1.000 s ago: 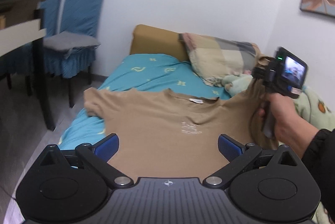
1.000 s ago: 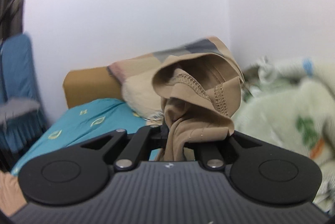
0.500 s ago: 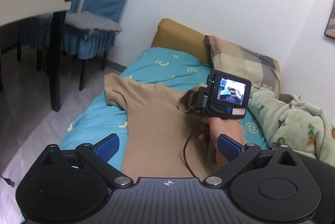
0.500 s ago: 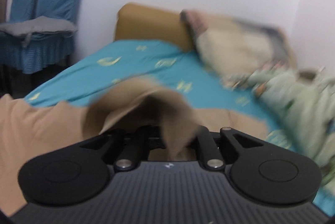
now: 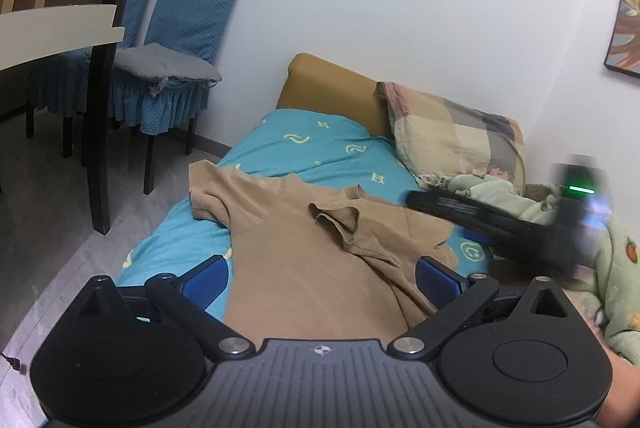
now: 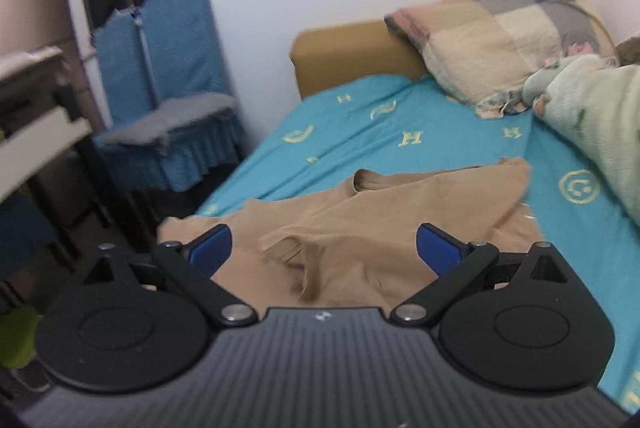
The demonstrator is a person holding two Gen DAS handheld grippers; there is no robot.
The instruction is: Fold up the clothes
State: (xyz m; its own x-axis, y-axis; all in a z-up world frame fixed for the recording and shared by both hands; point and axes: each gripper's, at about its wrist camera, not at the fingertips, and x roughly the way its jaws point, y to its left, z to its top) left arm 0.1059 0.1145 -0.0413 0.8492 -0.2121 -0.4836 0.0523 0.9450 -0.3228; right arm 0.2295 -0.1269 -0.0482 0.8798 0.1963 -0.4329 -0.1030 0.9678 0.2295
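Note:
A tan T-shirt (image 5: 304, 268) lies on the teal bed sheet (image 5: 320, 148). Its right sleeve (image 5: 340, 224) is folded over onto the body; its left sleeve (image 5: 208, 192) lies spread toward the bed's left edge. My left gripper (image 5: 322, 278) is open and empty above the shirt's lower part. My right gripper (image 6: 324, 248) is open and empty above the folded sleeve (image 6: 292, 252); the shirt (image 6: 400, 220) lies under it. The right gripper also shows blurred in the left wrist view (image 5: 500, 224) at the right of the shirt.
A patchwork pillow (image 5: 452, 136) leans on the mustard headboard (image 5: 328, 84). A green blanket (image 5: 616, 260) is bunched at the right. Blue-covered chairs (image 5: 176, 40) and a table (image 5: 52, 28) stand left of the bed. A picture (image 5: 626, 28) hangs on the wall.
My right gripper carried the right sleeve across onto the shirt's body, opened and let it go, then drew back to the right. My left gripper stayed open.

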